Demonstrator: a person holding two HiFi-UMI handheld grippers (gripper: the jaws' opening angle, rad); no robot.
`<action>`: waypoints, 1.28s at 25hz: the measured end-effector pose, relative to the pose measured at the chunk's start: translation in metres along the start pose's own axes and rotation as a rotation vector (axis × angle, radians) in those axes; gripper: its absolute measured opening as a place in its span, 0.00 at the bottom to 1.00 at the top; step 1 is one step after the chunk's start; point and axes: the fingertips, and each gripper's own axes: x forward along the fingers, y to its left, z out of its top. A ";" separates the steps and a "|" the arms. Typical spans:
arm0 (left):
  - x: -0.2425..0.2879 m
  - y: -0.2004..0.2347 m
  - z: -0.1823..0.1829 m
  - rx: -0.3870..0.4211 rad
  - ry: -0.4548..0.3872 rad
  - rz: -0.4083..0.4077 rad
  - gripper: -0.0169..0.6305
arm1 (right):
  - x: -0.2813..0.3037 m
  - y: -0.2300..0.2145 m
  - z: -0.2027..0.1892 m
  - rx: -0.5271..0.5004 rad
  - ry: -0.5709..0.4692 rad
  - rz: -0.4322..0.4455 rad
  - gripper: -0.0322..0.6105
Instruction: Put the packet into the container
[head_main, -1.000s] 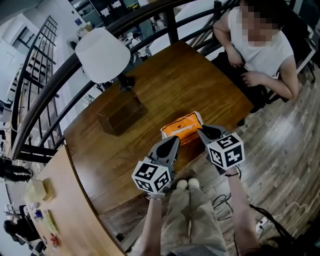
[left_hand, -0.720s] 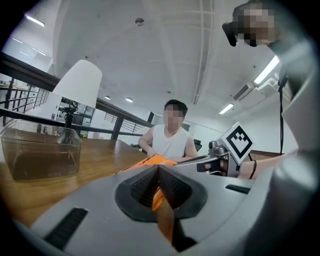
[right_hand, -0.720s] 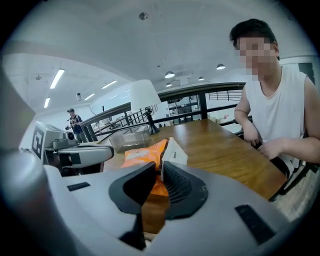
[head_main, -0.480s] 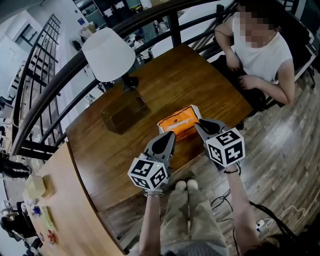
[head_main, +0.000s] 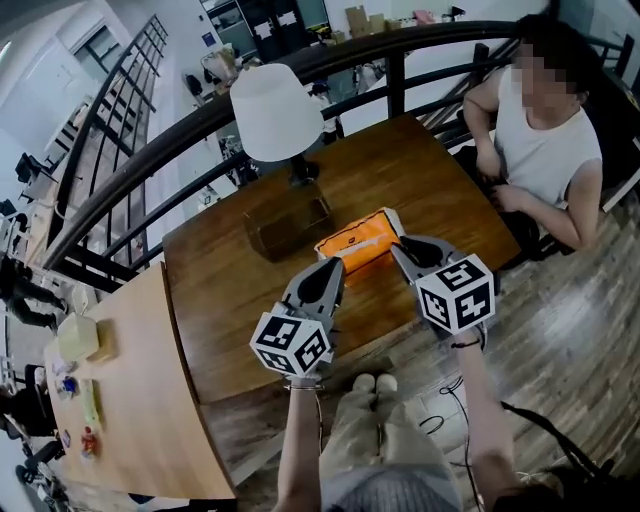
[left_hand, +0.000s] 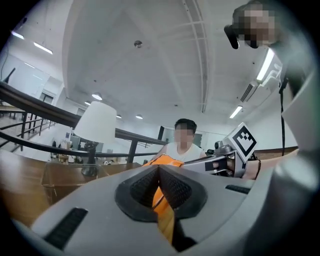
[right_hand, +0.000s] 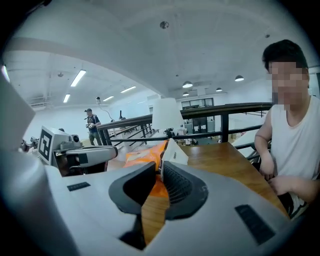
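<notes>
Orange packet is pinched from both sides, left gripper and right gripper each clamped on an end, above the wooden table, near the clear container.

Dark wooden table with a curved near edge, bearing a white-shaded lamp near its far edge and a transparent container standing just in front of the lamp's base.

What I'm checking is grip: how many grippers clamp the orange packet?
2: grey left gripper at the left end of the orange plastic packet, grey right gripper at its right end.
</notes>
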 end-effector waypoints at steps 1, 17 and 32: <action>-0.004 0.002 0.005 0.004 -0.010 0.015 0.03 | 0.001 0.003 0.006 -0.007 -0.007 0.013 0.14; -0.065 0.089 0.052 0.031 -0.110 0.208 0.03 | 0.074 0.069 0.070 -0.081 -0.060 0.176 0.14; -0.063 0.167 0.065 0.019 -0.104 0.188 0.04 | 0.146 0.087 0.095 -0.075 -0.057 0.155 0.14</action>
